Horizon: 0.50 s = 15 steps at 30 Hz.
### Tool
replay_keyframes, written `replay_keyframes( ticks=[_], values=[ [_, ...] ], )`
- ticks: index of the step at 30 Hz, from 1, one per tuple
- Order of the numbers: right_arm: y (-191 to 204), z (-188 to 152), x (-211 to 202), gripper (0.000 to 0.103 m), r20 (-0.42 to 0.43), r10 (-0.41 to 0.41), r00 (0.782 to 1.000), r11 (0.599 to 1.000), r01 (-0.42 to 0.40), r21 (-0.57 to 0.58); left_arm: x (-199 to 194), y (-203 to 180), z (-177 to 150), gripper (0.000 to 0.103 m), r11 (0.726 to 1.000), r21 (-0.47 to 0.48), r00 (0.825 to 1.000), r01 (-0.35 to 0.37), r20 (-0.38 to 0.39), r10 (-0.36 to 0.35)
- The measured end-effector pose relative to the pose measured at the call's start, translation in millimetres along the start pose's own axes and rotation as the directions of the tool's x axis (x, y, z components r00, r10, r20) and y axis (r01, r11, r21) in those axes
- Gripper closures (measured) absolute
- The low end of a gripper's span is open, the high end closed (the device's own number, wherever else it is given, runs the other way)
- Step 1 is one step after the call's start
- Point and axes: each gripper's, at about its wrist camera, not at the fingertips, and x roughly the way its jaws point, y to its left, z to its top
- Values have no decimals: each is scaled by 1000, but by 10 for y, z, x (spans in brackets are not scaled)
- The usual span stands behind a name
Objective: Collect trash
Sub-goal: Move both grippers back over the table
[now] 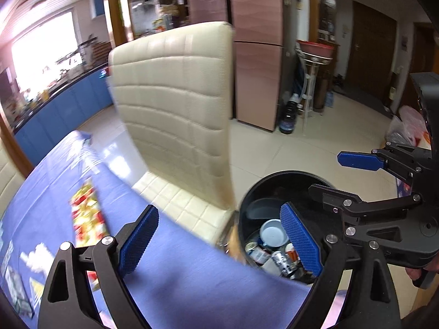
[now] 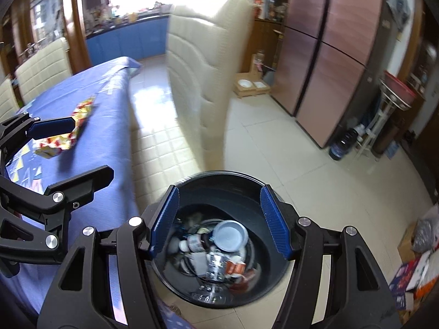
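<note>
L tool [image 1: 219,244] wide open, empty; R tool [image 2: 219,222] half-open, empty, over bin [image 2: 274,282].

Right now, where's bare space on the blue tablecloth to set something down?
Free: the plain stretch of blue tablecloth between the crumpled red-and-yellow snack wrapper and the table edge by the round black trash bin. The far end, toward the blue cabinets, also looks bare. Crowded: around the wrapper and the printed cards at the near left corner.

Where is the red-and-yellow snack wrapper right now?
The snack wrapper lies on the blue tablecloth, at the left of the right wrist view, beside the cream chair and well away from the black bin.
</note>
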Motion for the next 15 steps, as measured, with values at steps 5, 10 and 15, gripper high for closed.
replay_keyframes(
  ticks=[5, 10, 15],
  values=[
    [379, 118, 58, 40, 7, 65, 998, 995, -64, -75, -135, 346, -154, 15, 995, -70, 998, -65, -8, 64],
    [764, 200, 79, 40, 4, 108, 994, 985, -106, -135, -262, 706, -331, 15, 983, -144, 994, -112, -18, 110],
    [1180, 247, 58, 40, -8, 150, 989, 964, -148, -222, -441, 1035, -496, 15, 963, -216, 987, -160, -28, 157]
  ],
)
